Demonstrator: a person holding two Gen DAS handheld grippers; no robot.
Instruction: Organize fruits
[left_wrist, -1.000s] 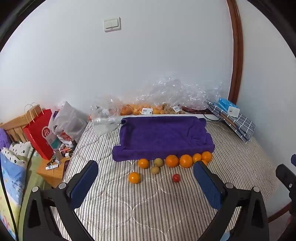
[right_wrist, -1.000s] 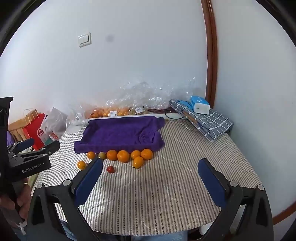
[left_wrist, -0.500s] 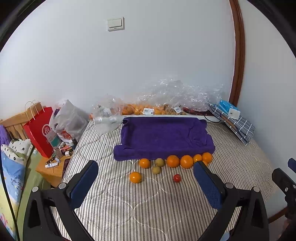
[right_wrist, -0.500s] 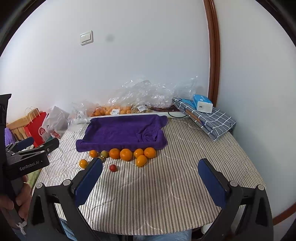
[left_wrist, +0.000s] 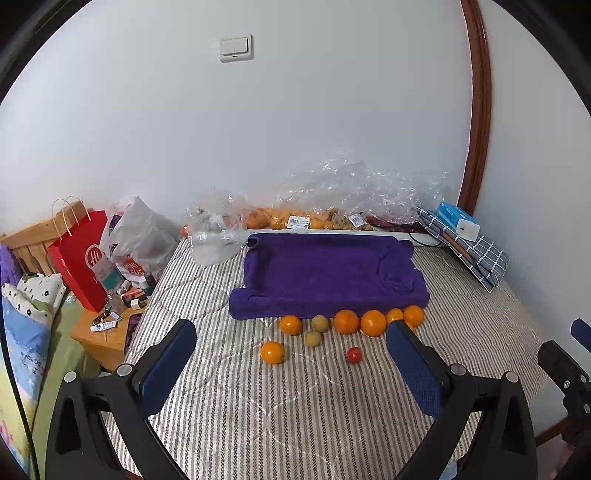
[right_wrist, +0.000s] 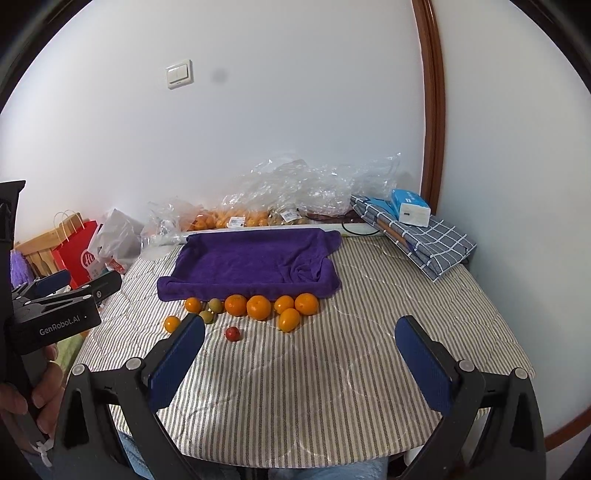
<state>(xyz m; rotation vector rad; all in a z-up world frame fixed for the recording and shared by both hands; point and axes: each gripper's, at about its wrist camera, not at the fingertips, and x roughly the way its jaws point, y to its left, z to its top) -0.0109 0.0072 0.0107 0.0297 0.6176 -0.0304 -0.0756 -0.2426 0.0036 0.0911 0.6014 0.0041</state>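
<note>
Several oranges lie in a row on the striped table along the front edge of a purple towel-lined tray. Two small green fruits, a lone orange and a small red fruit sit a little nearer. My left gripper is open and empty, held above the table short of the fruits. My right gripper is also open and empty, near the front of the table.
Clear plastic bags with more fruit line the wall behind the tray. A checked folded cloth with a blue box lies at the back right. A red paper bag and a cluttered low stand stand left of the table.
Both views have crept slightly forward and upward toward the fruits; the fruits and the tray have not moved. Both grippers stay open.
</note>
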